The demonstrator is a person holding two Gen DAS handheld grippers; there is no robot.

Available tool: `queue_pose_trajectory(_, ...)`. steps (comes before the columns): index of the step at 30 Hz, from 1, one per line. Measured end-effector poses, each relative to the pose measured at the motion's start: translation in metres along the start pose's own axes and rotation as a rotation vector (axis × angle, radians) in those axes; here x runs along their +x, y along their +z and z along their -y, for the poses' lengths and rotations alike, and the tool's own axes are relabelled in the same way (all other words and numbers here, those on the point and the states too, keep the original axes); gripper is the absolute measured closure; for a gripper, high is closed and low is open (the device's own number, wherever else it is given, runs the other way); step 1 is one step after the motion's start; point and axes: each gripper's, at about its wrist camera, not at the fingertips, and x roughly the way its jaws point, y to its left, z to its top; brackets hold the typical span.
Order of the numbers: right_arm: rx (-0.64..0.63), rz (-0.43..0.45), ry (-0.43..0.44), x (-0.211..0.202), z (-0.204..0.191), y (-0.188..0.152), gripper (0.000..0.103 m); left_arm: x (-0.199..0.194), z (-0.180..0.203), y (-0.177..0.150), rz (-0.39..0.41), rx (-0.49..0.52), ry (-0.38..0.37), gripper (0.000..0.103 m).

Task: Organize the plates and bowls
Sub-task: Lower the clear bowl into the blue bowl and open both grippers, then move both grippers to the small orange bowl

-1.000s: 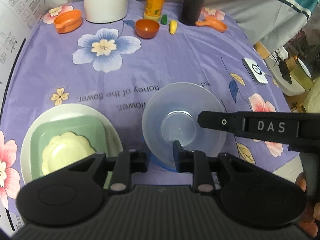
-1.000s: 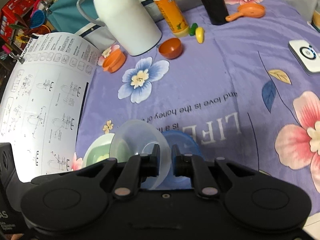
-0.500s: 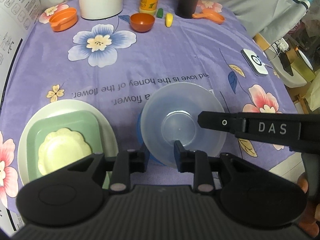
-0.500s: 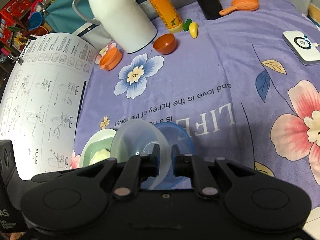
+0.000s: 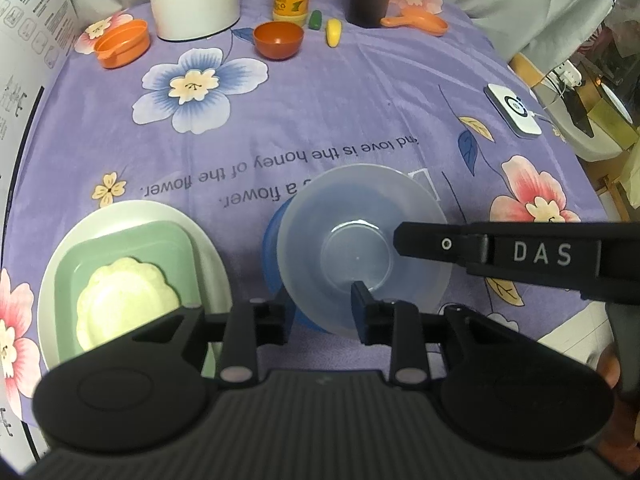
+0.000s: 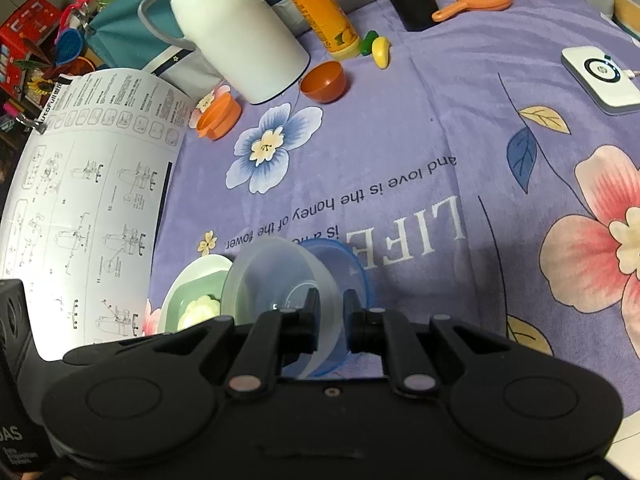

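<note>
Here the clear bowl [image 5: 362,240] sits mouth-up in the blue bowl [image 6: 348,264], right claw [image 6: 330,316] pinching its rim, left claw [image 5: 320,312] just loosened.

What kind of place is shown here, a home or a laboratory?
Most likely a home: a table under a flowered purple cloth, a white jug and an orange bottle on it, and shelves of cluttered household things behind.
</note>
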Motion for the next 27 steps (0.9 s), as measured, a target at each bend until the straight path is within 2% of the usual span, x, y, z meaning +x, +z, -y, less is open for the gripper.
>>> queue_pose_trajectory(3, -0.001, 0.002, 0.004, 0.0, 0.001, -0.001, 0.088, -0.001, 0.003, 0.0, 0.005, 0.012, 0.008, 0.072)
queue_pose_trajectory(4, -0.004, 0.006, 0.001, 0.0, 0.001, -0.001, 0.087, -0.001, 0.004, 0.0, 0.009, 0.017, 0.014, 0.069)
queue_pose_trajectory(5, -0.011, 0.012, -0.004, -0.001, 0.0, -0.001, 0.086, -0.002, 0.005, 0.0, 0.015, 0.021, 0.02, 0.062)
queue_pose_trajectory(6, -0.02, 0.019, -0.012, -0.002, -0.001, -0.001, 0.079, -0.003, 0.006, 0.0, 0.028, 0.023, 0.03, 0.056)
queue_pose_trajectory(7, -0.026, 0.028, -0.018, -0.003, -0.001, -0.001, 0.069, -0.006, 0.007, 0.0, 0.045, 0.027, 0.043, 0.042)
queue_pose_trajectory(8, -0.032, 0.039, -0.027, -0.004, -0.002, -0.001, 0.066, -0.008, 0.009, 0.0, 0.065, 0.032, 0.058, 0.029)
queue_pose_trajectory(9, -0.041, 0.05, -0.038, -0.005, -0.003, -0.001, 0.058, -0.012, 0.011, 0.0, 0.09, 0.041, 0.079, 0.024)
queue_pose_trajectory(10, -0.047, 0.059, -0.043, -0.007, -0.003, -0.001, 0.045, -0.015, 0.012, 0.0, 0.11, 0.049, 0.096, 0.015)
queue_pose_trajectory(11, -0.047, 0.068, -0.05, -0.008, -0.002, 0.0, 0.038, -0.018, 0.014, 0.0, 0.128, 0.055, 0.11, 0.008)
queue_pose_trajectory(13, -0.044, 0.089, -0.064, -0.011, -0.001, 0.001, 0.013, -0.023, 0.015, 0.001, 0.152, 0.065, 0.127, 0.0)
queue_pose_trajectory(16, -0.035, 0.107, -0.084, -0.013, 0.002, 0.002, 0.0, -0.022, 0.013, 0.002, 0.145, 0.063, 0.132, 0.0)
queue_pose_trajectory(27, 0.027, 0.088, -0.104, -0.01, 0.012, 0.002, 0.0, -0.018, -0.001, 0.001, 0.118, 0.002, 0.12, 0.0)
